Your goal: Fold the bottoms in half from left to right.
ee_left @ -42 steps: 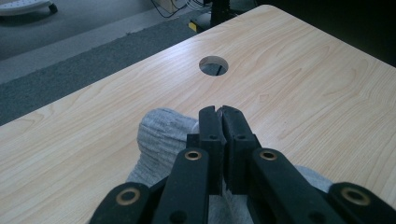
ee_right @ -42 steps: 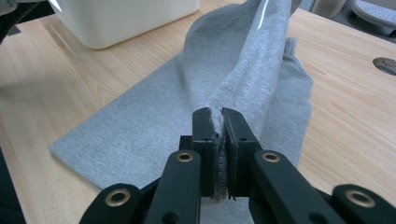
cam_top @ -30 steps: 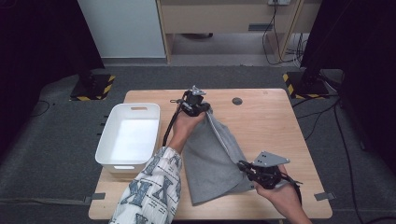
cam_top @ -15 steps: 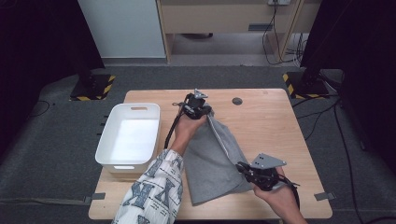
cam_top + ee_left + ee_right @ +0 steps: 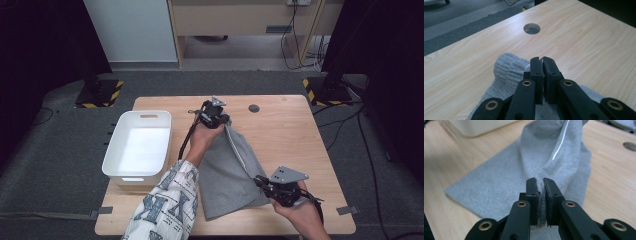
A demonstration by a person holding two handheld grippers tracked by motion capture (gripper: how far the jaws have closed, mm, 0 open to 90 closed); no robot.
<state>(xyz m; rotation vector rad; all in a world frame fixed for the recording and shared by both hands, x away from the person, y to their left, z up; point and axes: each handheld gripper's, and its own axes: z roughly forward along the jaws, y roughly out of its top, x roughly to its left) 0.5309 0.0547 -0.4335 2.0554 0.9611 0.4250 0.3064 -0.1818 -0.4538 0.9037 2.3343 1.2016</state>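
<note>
both claws (image 5: 223,121) (image 5: 260,181) clamped tight on opposite ends of grey cloth (image 5: 227,175)

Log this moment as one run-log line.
left gripper: shut on grey cloth | right gripper: shut on grey cloth | white bin: empty

High camera looks forward and down at the table (image 5: 300,130) — both tongs-mounted cameras sit close, sharing its grey cloth (image 5: 227,175).

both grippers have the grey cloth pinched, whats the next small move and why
Probably carry the raised edge across toward the far side of the grey cloth, folding it. The left gripper and right gripper are each shut on an end of that edge, stretched between them, while the rest lies flat on the table.
</note>
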